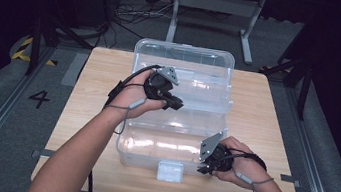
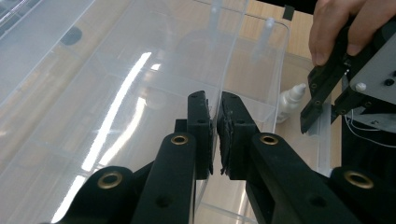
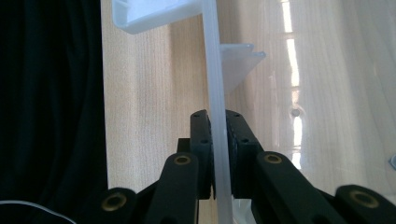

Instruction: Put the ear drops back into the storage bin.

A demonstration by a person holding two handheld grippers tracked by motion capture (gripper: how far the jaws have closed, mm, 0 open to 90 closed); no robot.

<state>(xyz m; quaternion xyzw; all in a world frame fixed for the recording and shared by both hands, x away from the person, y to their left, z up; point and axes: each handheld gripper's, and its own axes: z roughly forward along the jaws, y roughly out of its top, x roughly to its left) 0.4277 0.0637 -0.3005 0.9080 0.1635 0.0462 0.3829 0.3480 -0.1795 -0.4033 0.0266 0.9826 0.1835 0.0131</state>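
Observation:
A clear plastic storage box (image 1: 151,149) with fold-out trays stands open on the wooden table (image 1: 267,114), its lid (image 1: 184,52) tipped back at the far side. My left gripper (image 1: 176,104) (image 2: 215,100) reaches over the upper tray (image 1: 205,88), and its pads are closed on a thin clear wall (image 2: 224,70) of that tray. At the box's near right corner my right gripper (image 1: 204,167) (image 3: 217,114) is shut on the box's upright clear side wall (image 3: 212,56). The left gripper view also shows the right gripper (image 2: 322,116) with a hand on it.
A small white bottle (image 2: 289,100) lies inside a compartment. The box's white latch (image 1: 170,170) faces the near table edge. Beyond the table stand a white metal frame (image 1: 216,4) and floor cables (image 1: 134,15). A painted 4 (image 1: 39,98) marks the floor at left.

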